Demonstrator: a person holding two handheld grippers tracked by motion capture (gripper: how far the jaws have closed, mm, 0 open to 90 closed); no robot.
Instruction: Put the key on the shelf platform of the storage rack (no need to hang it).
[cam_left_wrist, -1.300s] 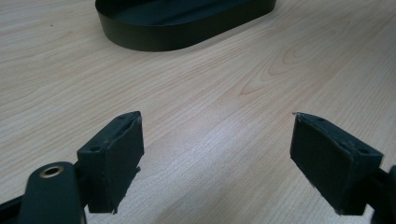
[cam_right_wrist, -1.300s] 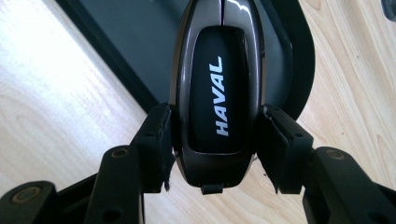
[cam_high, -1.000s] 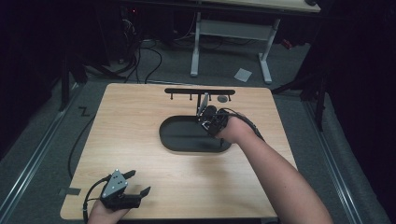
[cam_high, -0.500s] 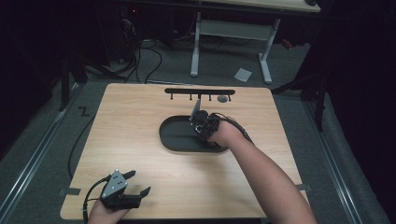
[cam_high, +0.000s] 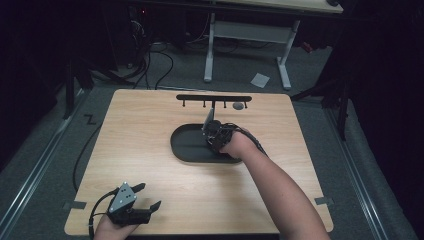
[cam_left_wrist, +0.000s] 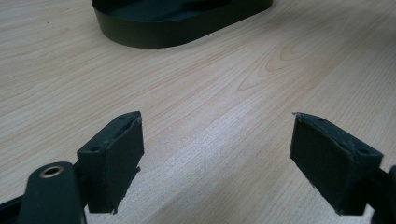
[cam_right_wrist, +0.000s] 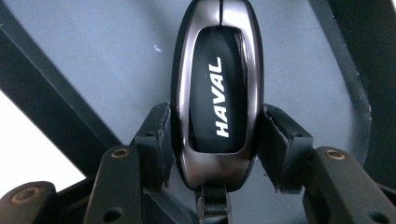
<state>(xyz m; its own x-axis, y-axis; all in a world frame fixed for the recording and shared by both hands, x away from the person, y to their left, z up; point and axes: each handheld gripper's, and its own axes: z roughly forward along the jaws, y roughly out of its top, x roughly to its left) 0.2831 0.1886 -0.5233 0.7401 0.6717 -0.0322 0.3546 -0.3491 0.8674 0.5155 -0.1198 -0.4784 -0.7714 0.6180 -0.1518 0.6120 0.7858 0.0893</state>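
Observation:
A black and silver car key fob (cam_right_wrist: 217, 93) marked HAVAL sits between the two jaws of my right gripper (cam_right_wrist: 215, 135), which is shut on its sides. In the high view that right gripper (cam_high: 211, 131) hangs over the right half of a black oval tray (cam_high: 182, 150) in the middle of the table. The tray floor (cam_right_wrist: 107, 56) lies close below the fob. My left gripper (cam_high: 149, 198) rests near the table's front left corner. Its jaws stand wide open over bare wood (cam_left_wrist: 217, 154), and the tray (cam_left_wrist: 154, 35) is farther ahead of it.
A black rack with small hooks (cam_high: 212, 98) stands at the table's back edge, with a small grey round object (cam_high: 239, 105) beside it. Bare wooden table (cam_high: 140, 130) surrounds the tray. Cables and a desk frame are on the floor beyond.
My right gripper has moved left and a little nearer with the key fob, from the tray's right end to over its inside. The left gripper has stayed put.

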